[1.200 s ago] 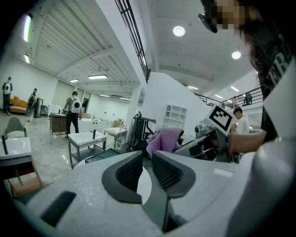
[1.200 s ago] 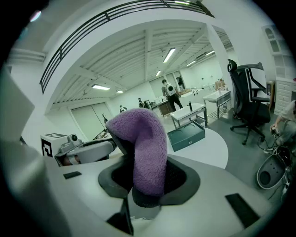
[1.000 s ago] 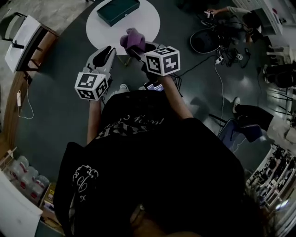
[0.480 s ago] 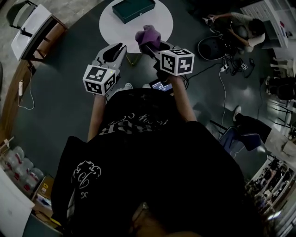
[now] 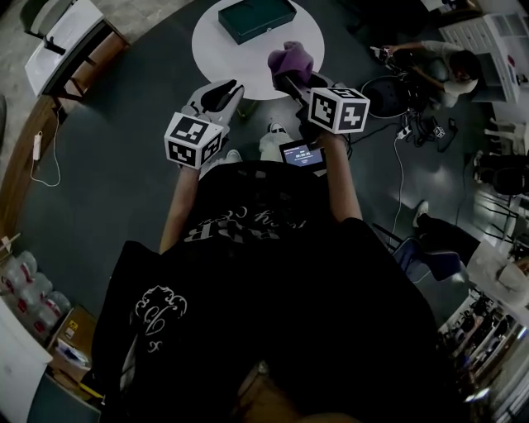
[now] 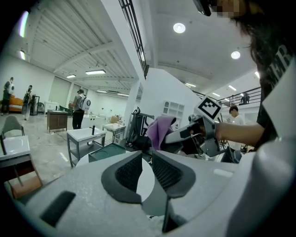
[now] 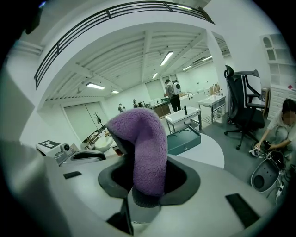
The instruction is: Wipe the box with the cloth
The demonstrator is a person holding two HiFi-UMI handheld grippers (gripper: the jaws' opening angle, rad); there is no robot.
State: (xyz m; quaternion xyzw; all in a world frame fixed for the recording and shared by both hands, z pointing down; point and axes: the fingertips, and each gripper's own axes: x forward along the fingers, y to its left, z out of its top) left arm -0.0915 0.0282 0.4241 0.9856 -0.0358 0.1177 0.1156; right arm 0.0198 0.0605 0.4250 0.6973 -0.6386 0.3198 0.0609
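Note:
A dark teal box (image 5: 256, 18) lies on a round white table (image 5: 240, 62) ahead of me. My right gripper (image 5: 289, 76) is shut on a purple fluffy cloth (image 5: 291, 58), held in the air above the table's near edge. In the right gripper view the cloth (image 7: 145, 143) rises from between the jaws and folds over, with the box (image 7: 184, 139) beyond it. My left gripper (image 5: 221, 91) hovers just left of the cloth, holding nothing, with a narrow gap between its jaws. Its own view shows the box (image 6: 105, 152) and the cloth (image 6: 159, 131).
A person (image 5: 430, 54) crouches on the floor at the right among cables and gear. A wooden bench with a white chair (image 5: 70, 37) stands at the left. An office chair (image 7: 243, 102) and small white tables (image 7: 185, 115) stand beyond the round table. Bottles (image 5: 25, 289) sit far left.
The table and box have come nearer and lower in the head view as the person steps forward. Both grippers moved forward with them. The cloth stays gripped.

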